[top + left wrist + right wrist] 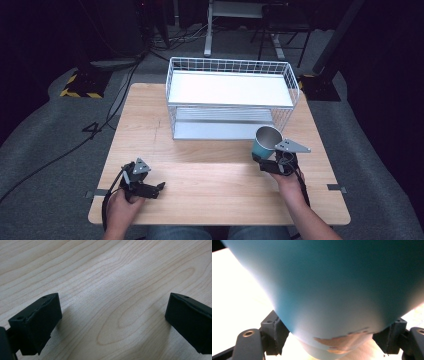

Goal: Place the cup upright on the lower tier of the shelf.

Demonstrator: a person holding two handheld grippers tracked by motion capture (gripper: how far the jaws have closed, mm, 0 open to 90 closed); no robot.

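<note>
Where the high view looks down on the bench [210,170], a white wire rack [231,97] sits at the far middle, with a white top shelf and a lower shelf. Right tongs [264,161] are near the bench's right side, just in front of the rack's right corner, clamped on a teal cup [265,141] with a metallic inside; cup mouth tilts up and toward the rack, grey plate on top of the tongs. Left tongs [159,188] lie low at the front left, pointing right, person's hand behind them; nothing between the jaws. Left gripper view: left tongs [112,322] spread wide, bare wood grain of the bench [112,277] between and beyond. Right gripper view: cup [332,287] wall very close, teal, a scuffed patch near its lower end; right tongs [334,335] press on it from both sides.
</note>
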